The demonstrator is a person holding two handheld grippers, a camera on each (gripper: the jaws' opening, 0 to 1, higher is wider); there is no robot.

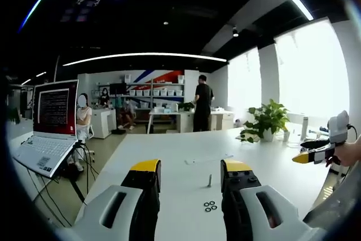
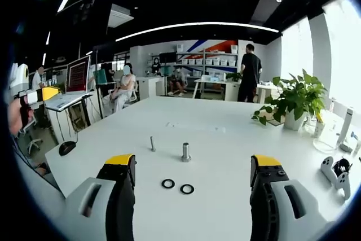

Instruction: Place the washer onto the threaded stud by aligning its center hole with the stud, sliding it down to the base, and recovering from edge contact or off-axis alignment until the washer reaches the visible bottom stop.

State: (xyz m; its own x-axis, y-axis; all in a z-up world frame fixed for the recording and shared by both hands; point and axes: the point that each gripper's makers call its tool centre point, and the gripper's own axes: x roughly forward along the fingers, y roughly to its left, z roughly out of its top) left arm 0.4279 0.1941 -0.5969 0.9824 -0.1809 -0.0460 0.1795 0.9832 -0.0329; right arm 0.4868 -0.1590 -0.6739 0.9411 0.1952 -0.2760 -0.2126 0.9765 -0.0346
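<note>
Two flat black ring washers (image 2: 177, 186) are lying side by side on the white matte tabletop (image 2: 225, 134), just in front of the short grey threaded metal stud (image 2: 185, 152), which is standing upright on the same surface. A thinner grey metal pin (image 2: 152, 144) is standing a little to the left of the stud in the right gripper view. In the left gripper view the stud (image 1: 209, 180) is showing as a slim upright post, with a small cluster of black rings (image 1: 210, 205) lying just on the near side of it.

Both tools are idling with nothing gripped. The right gripper (image 2: 192, 170) is sitting with its yellow-tipped black jaws spread wide, the washers and stud lying between and beyond them. The left gripper (image 1: 190, 167) is likewise spread, straddling the stud line from its own side.

No washer is yet picked up, so the pick is judged to be the step in hand. The washers are thin and flat against a smooth top, so a jaw tip is likely needing to catch one rim edge and tilt it before closing. Once lifted, the hole should be squared over the stud tip; the threads are likely to snag a tilted ring, so levelling before lowering is advisable.

A green leafy plant in a white pot (image 2: 294, 105) is standing well beyond the stud, to its right.
</note>
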